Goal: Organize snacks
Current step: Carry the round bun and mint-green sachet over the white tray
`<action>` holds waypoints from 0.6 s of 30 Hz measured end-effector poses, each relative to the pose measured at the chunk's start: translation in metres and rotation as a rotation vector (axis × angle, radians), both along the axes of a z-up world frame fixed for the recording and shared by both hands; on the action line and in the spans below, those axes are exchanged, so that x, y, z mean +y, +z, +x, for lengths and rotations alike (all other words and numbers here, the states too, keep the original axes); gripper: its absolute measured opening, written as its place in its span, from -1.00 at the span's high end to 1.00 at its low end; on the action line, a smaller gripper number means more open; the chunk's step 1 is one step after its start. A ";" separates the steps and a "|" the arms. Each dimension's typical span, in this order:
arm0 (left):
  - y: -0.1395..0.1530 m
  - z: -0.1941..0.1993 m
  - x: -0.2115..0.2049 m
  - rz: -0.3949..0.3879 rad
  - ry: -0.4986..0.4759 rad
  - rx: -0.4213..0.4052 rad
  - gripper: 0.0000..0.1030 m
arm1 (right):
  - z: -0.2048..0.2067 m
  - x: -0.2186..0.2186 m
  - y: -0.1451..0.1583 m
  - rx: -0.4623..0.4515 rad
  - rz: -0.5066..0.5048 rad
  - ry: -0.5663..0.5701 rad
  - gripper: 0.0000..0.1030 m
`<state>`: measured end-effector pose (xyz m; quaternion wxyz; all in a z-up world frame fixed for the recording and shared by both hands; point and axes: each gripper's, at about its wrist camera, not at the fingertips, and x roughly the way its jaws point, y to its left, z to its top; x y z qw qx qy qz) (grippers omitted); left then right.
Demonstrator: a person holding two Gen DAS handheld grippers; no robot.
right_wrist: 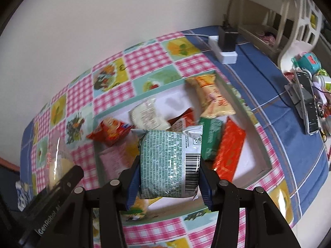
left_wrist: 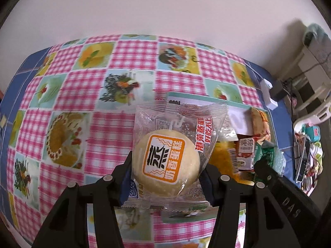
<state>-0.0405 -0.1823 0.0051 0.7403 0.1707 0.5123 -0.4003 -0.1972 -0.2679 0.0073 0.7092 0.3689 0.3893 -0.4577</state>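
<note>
The left gripper (left_wrist: 166,175) is clenched partway on a round pale steamed cake in a clear wrapper with an orange label (left_wrist: 167,159), its blue pads (left_wrist: 126,177) pressing both sides and lifting it above the pink checked tablecloth (left_wrist: 82,95). The right gripper (right_wrist: 168,177) likewise grasps a green-and-white foil snack packet with a barcode (right_wrist: 169,161), held above a shallow white tray with a teal rim (right_wrist: 248,161).

Only the right wrist view shows the tray's contents: an orange packet (right_wrist: 109,132), a white packet (right_wrist: 149,115), a golden-yellow packet (right_wrist: 213,97), a green box (right_wrist: 211,138) and a red packet (right_wrist: 229,150). It also catches the cake blurred at the left edge. The left wrist view hides most of the tray behind the cake.
</note>
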 end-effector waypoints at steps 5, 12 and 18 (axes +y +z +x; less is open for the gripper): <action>-0.001 -0.013 -0.016 -0.004 -0.044 0.001 -0.12 | -0.019 -0.016 0.000 -0.045 0.008 -0.048 -0.03; -0.012 -0.032 -0.036 0.004 -0.109 -0.017 -0.12 | -0.025 -0.033 -0.004 -0.077 -0.017 -0.056 -0.03; -0.027 -0.038 -0.049 0.021 -0.132 -0.019 -0.13 | -0.028 -0.046 -0.018 -0.071 -0.006 -0.082 -0.03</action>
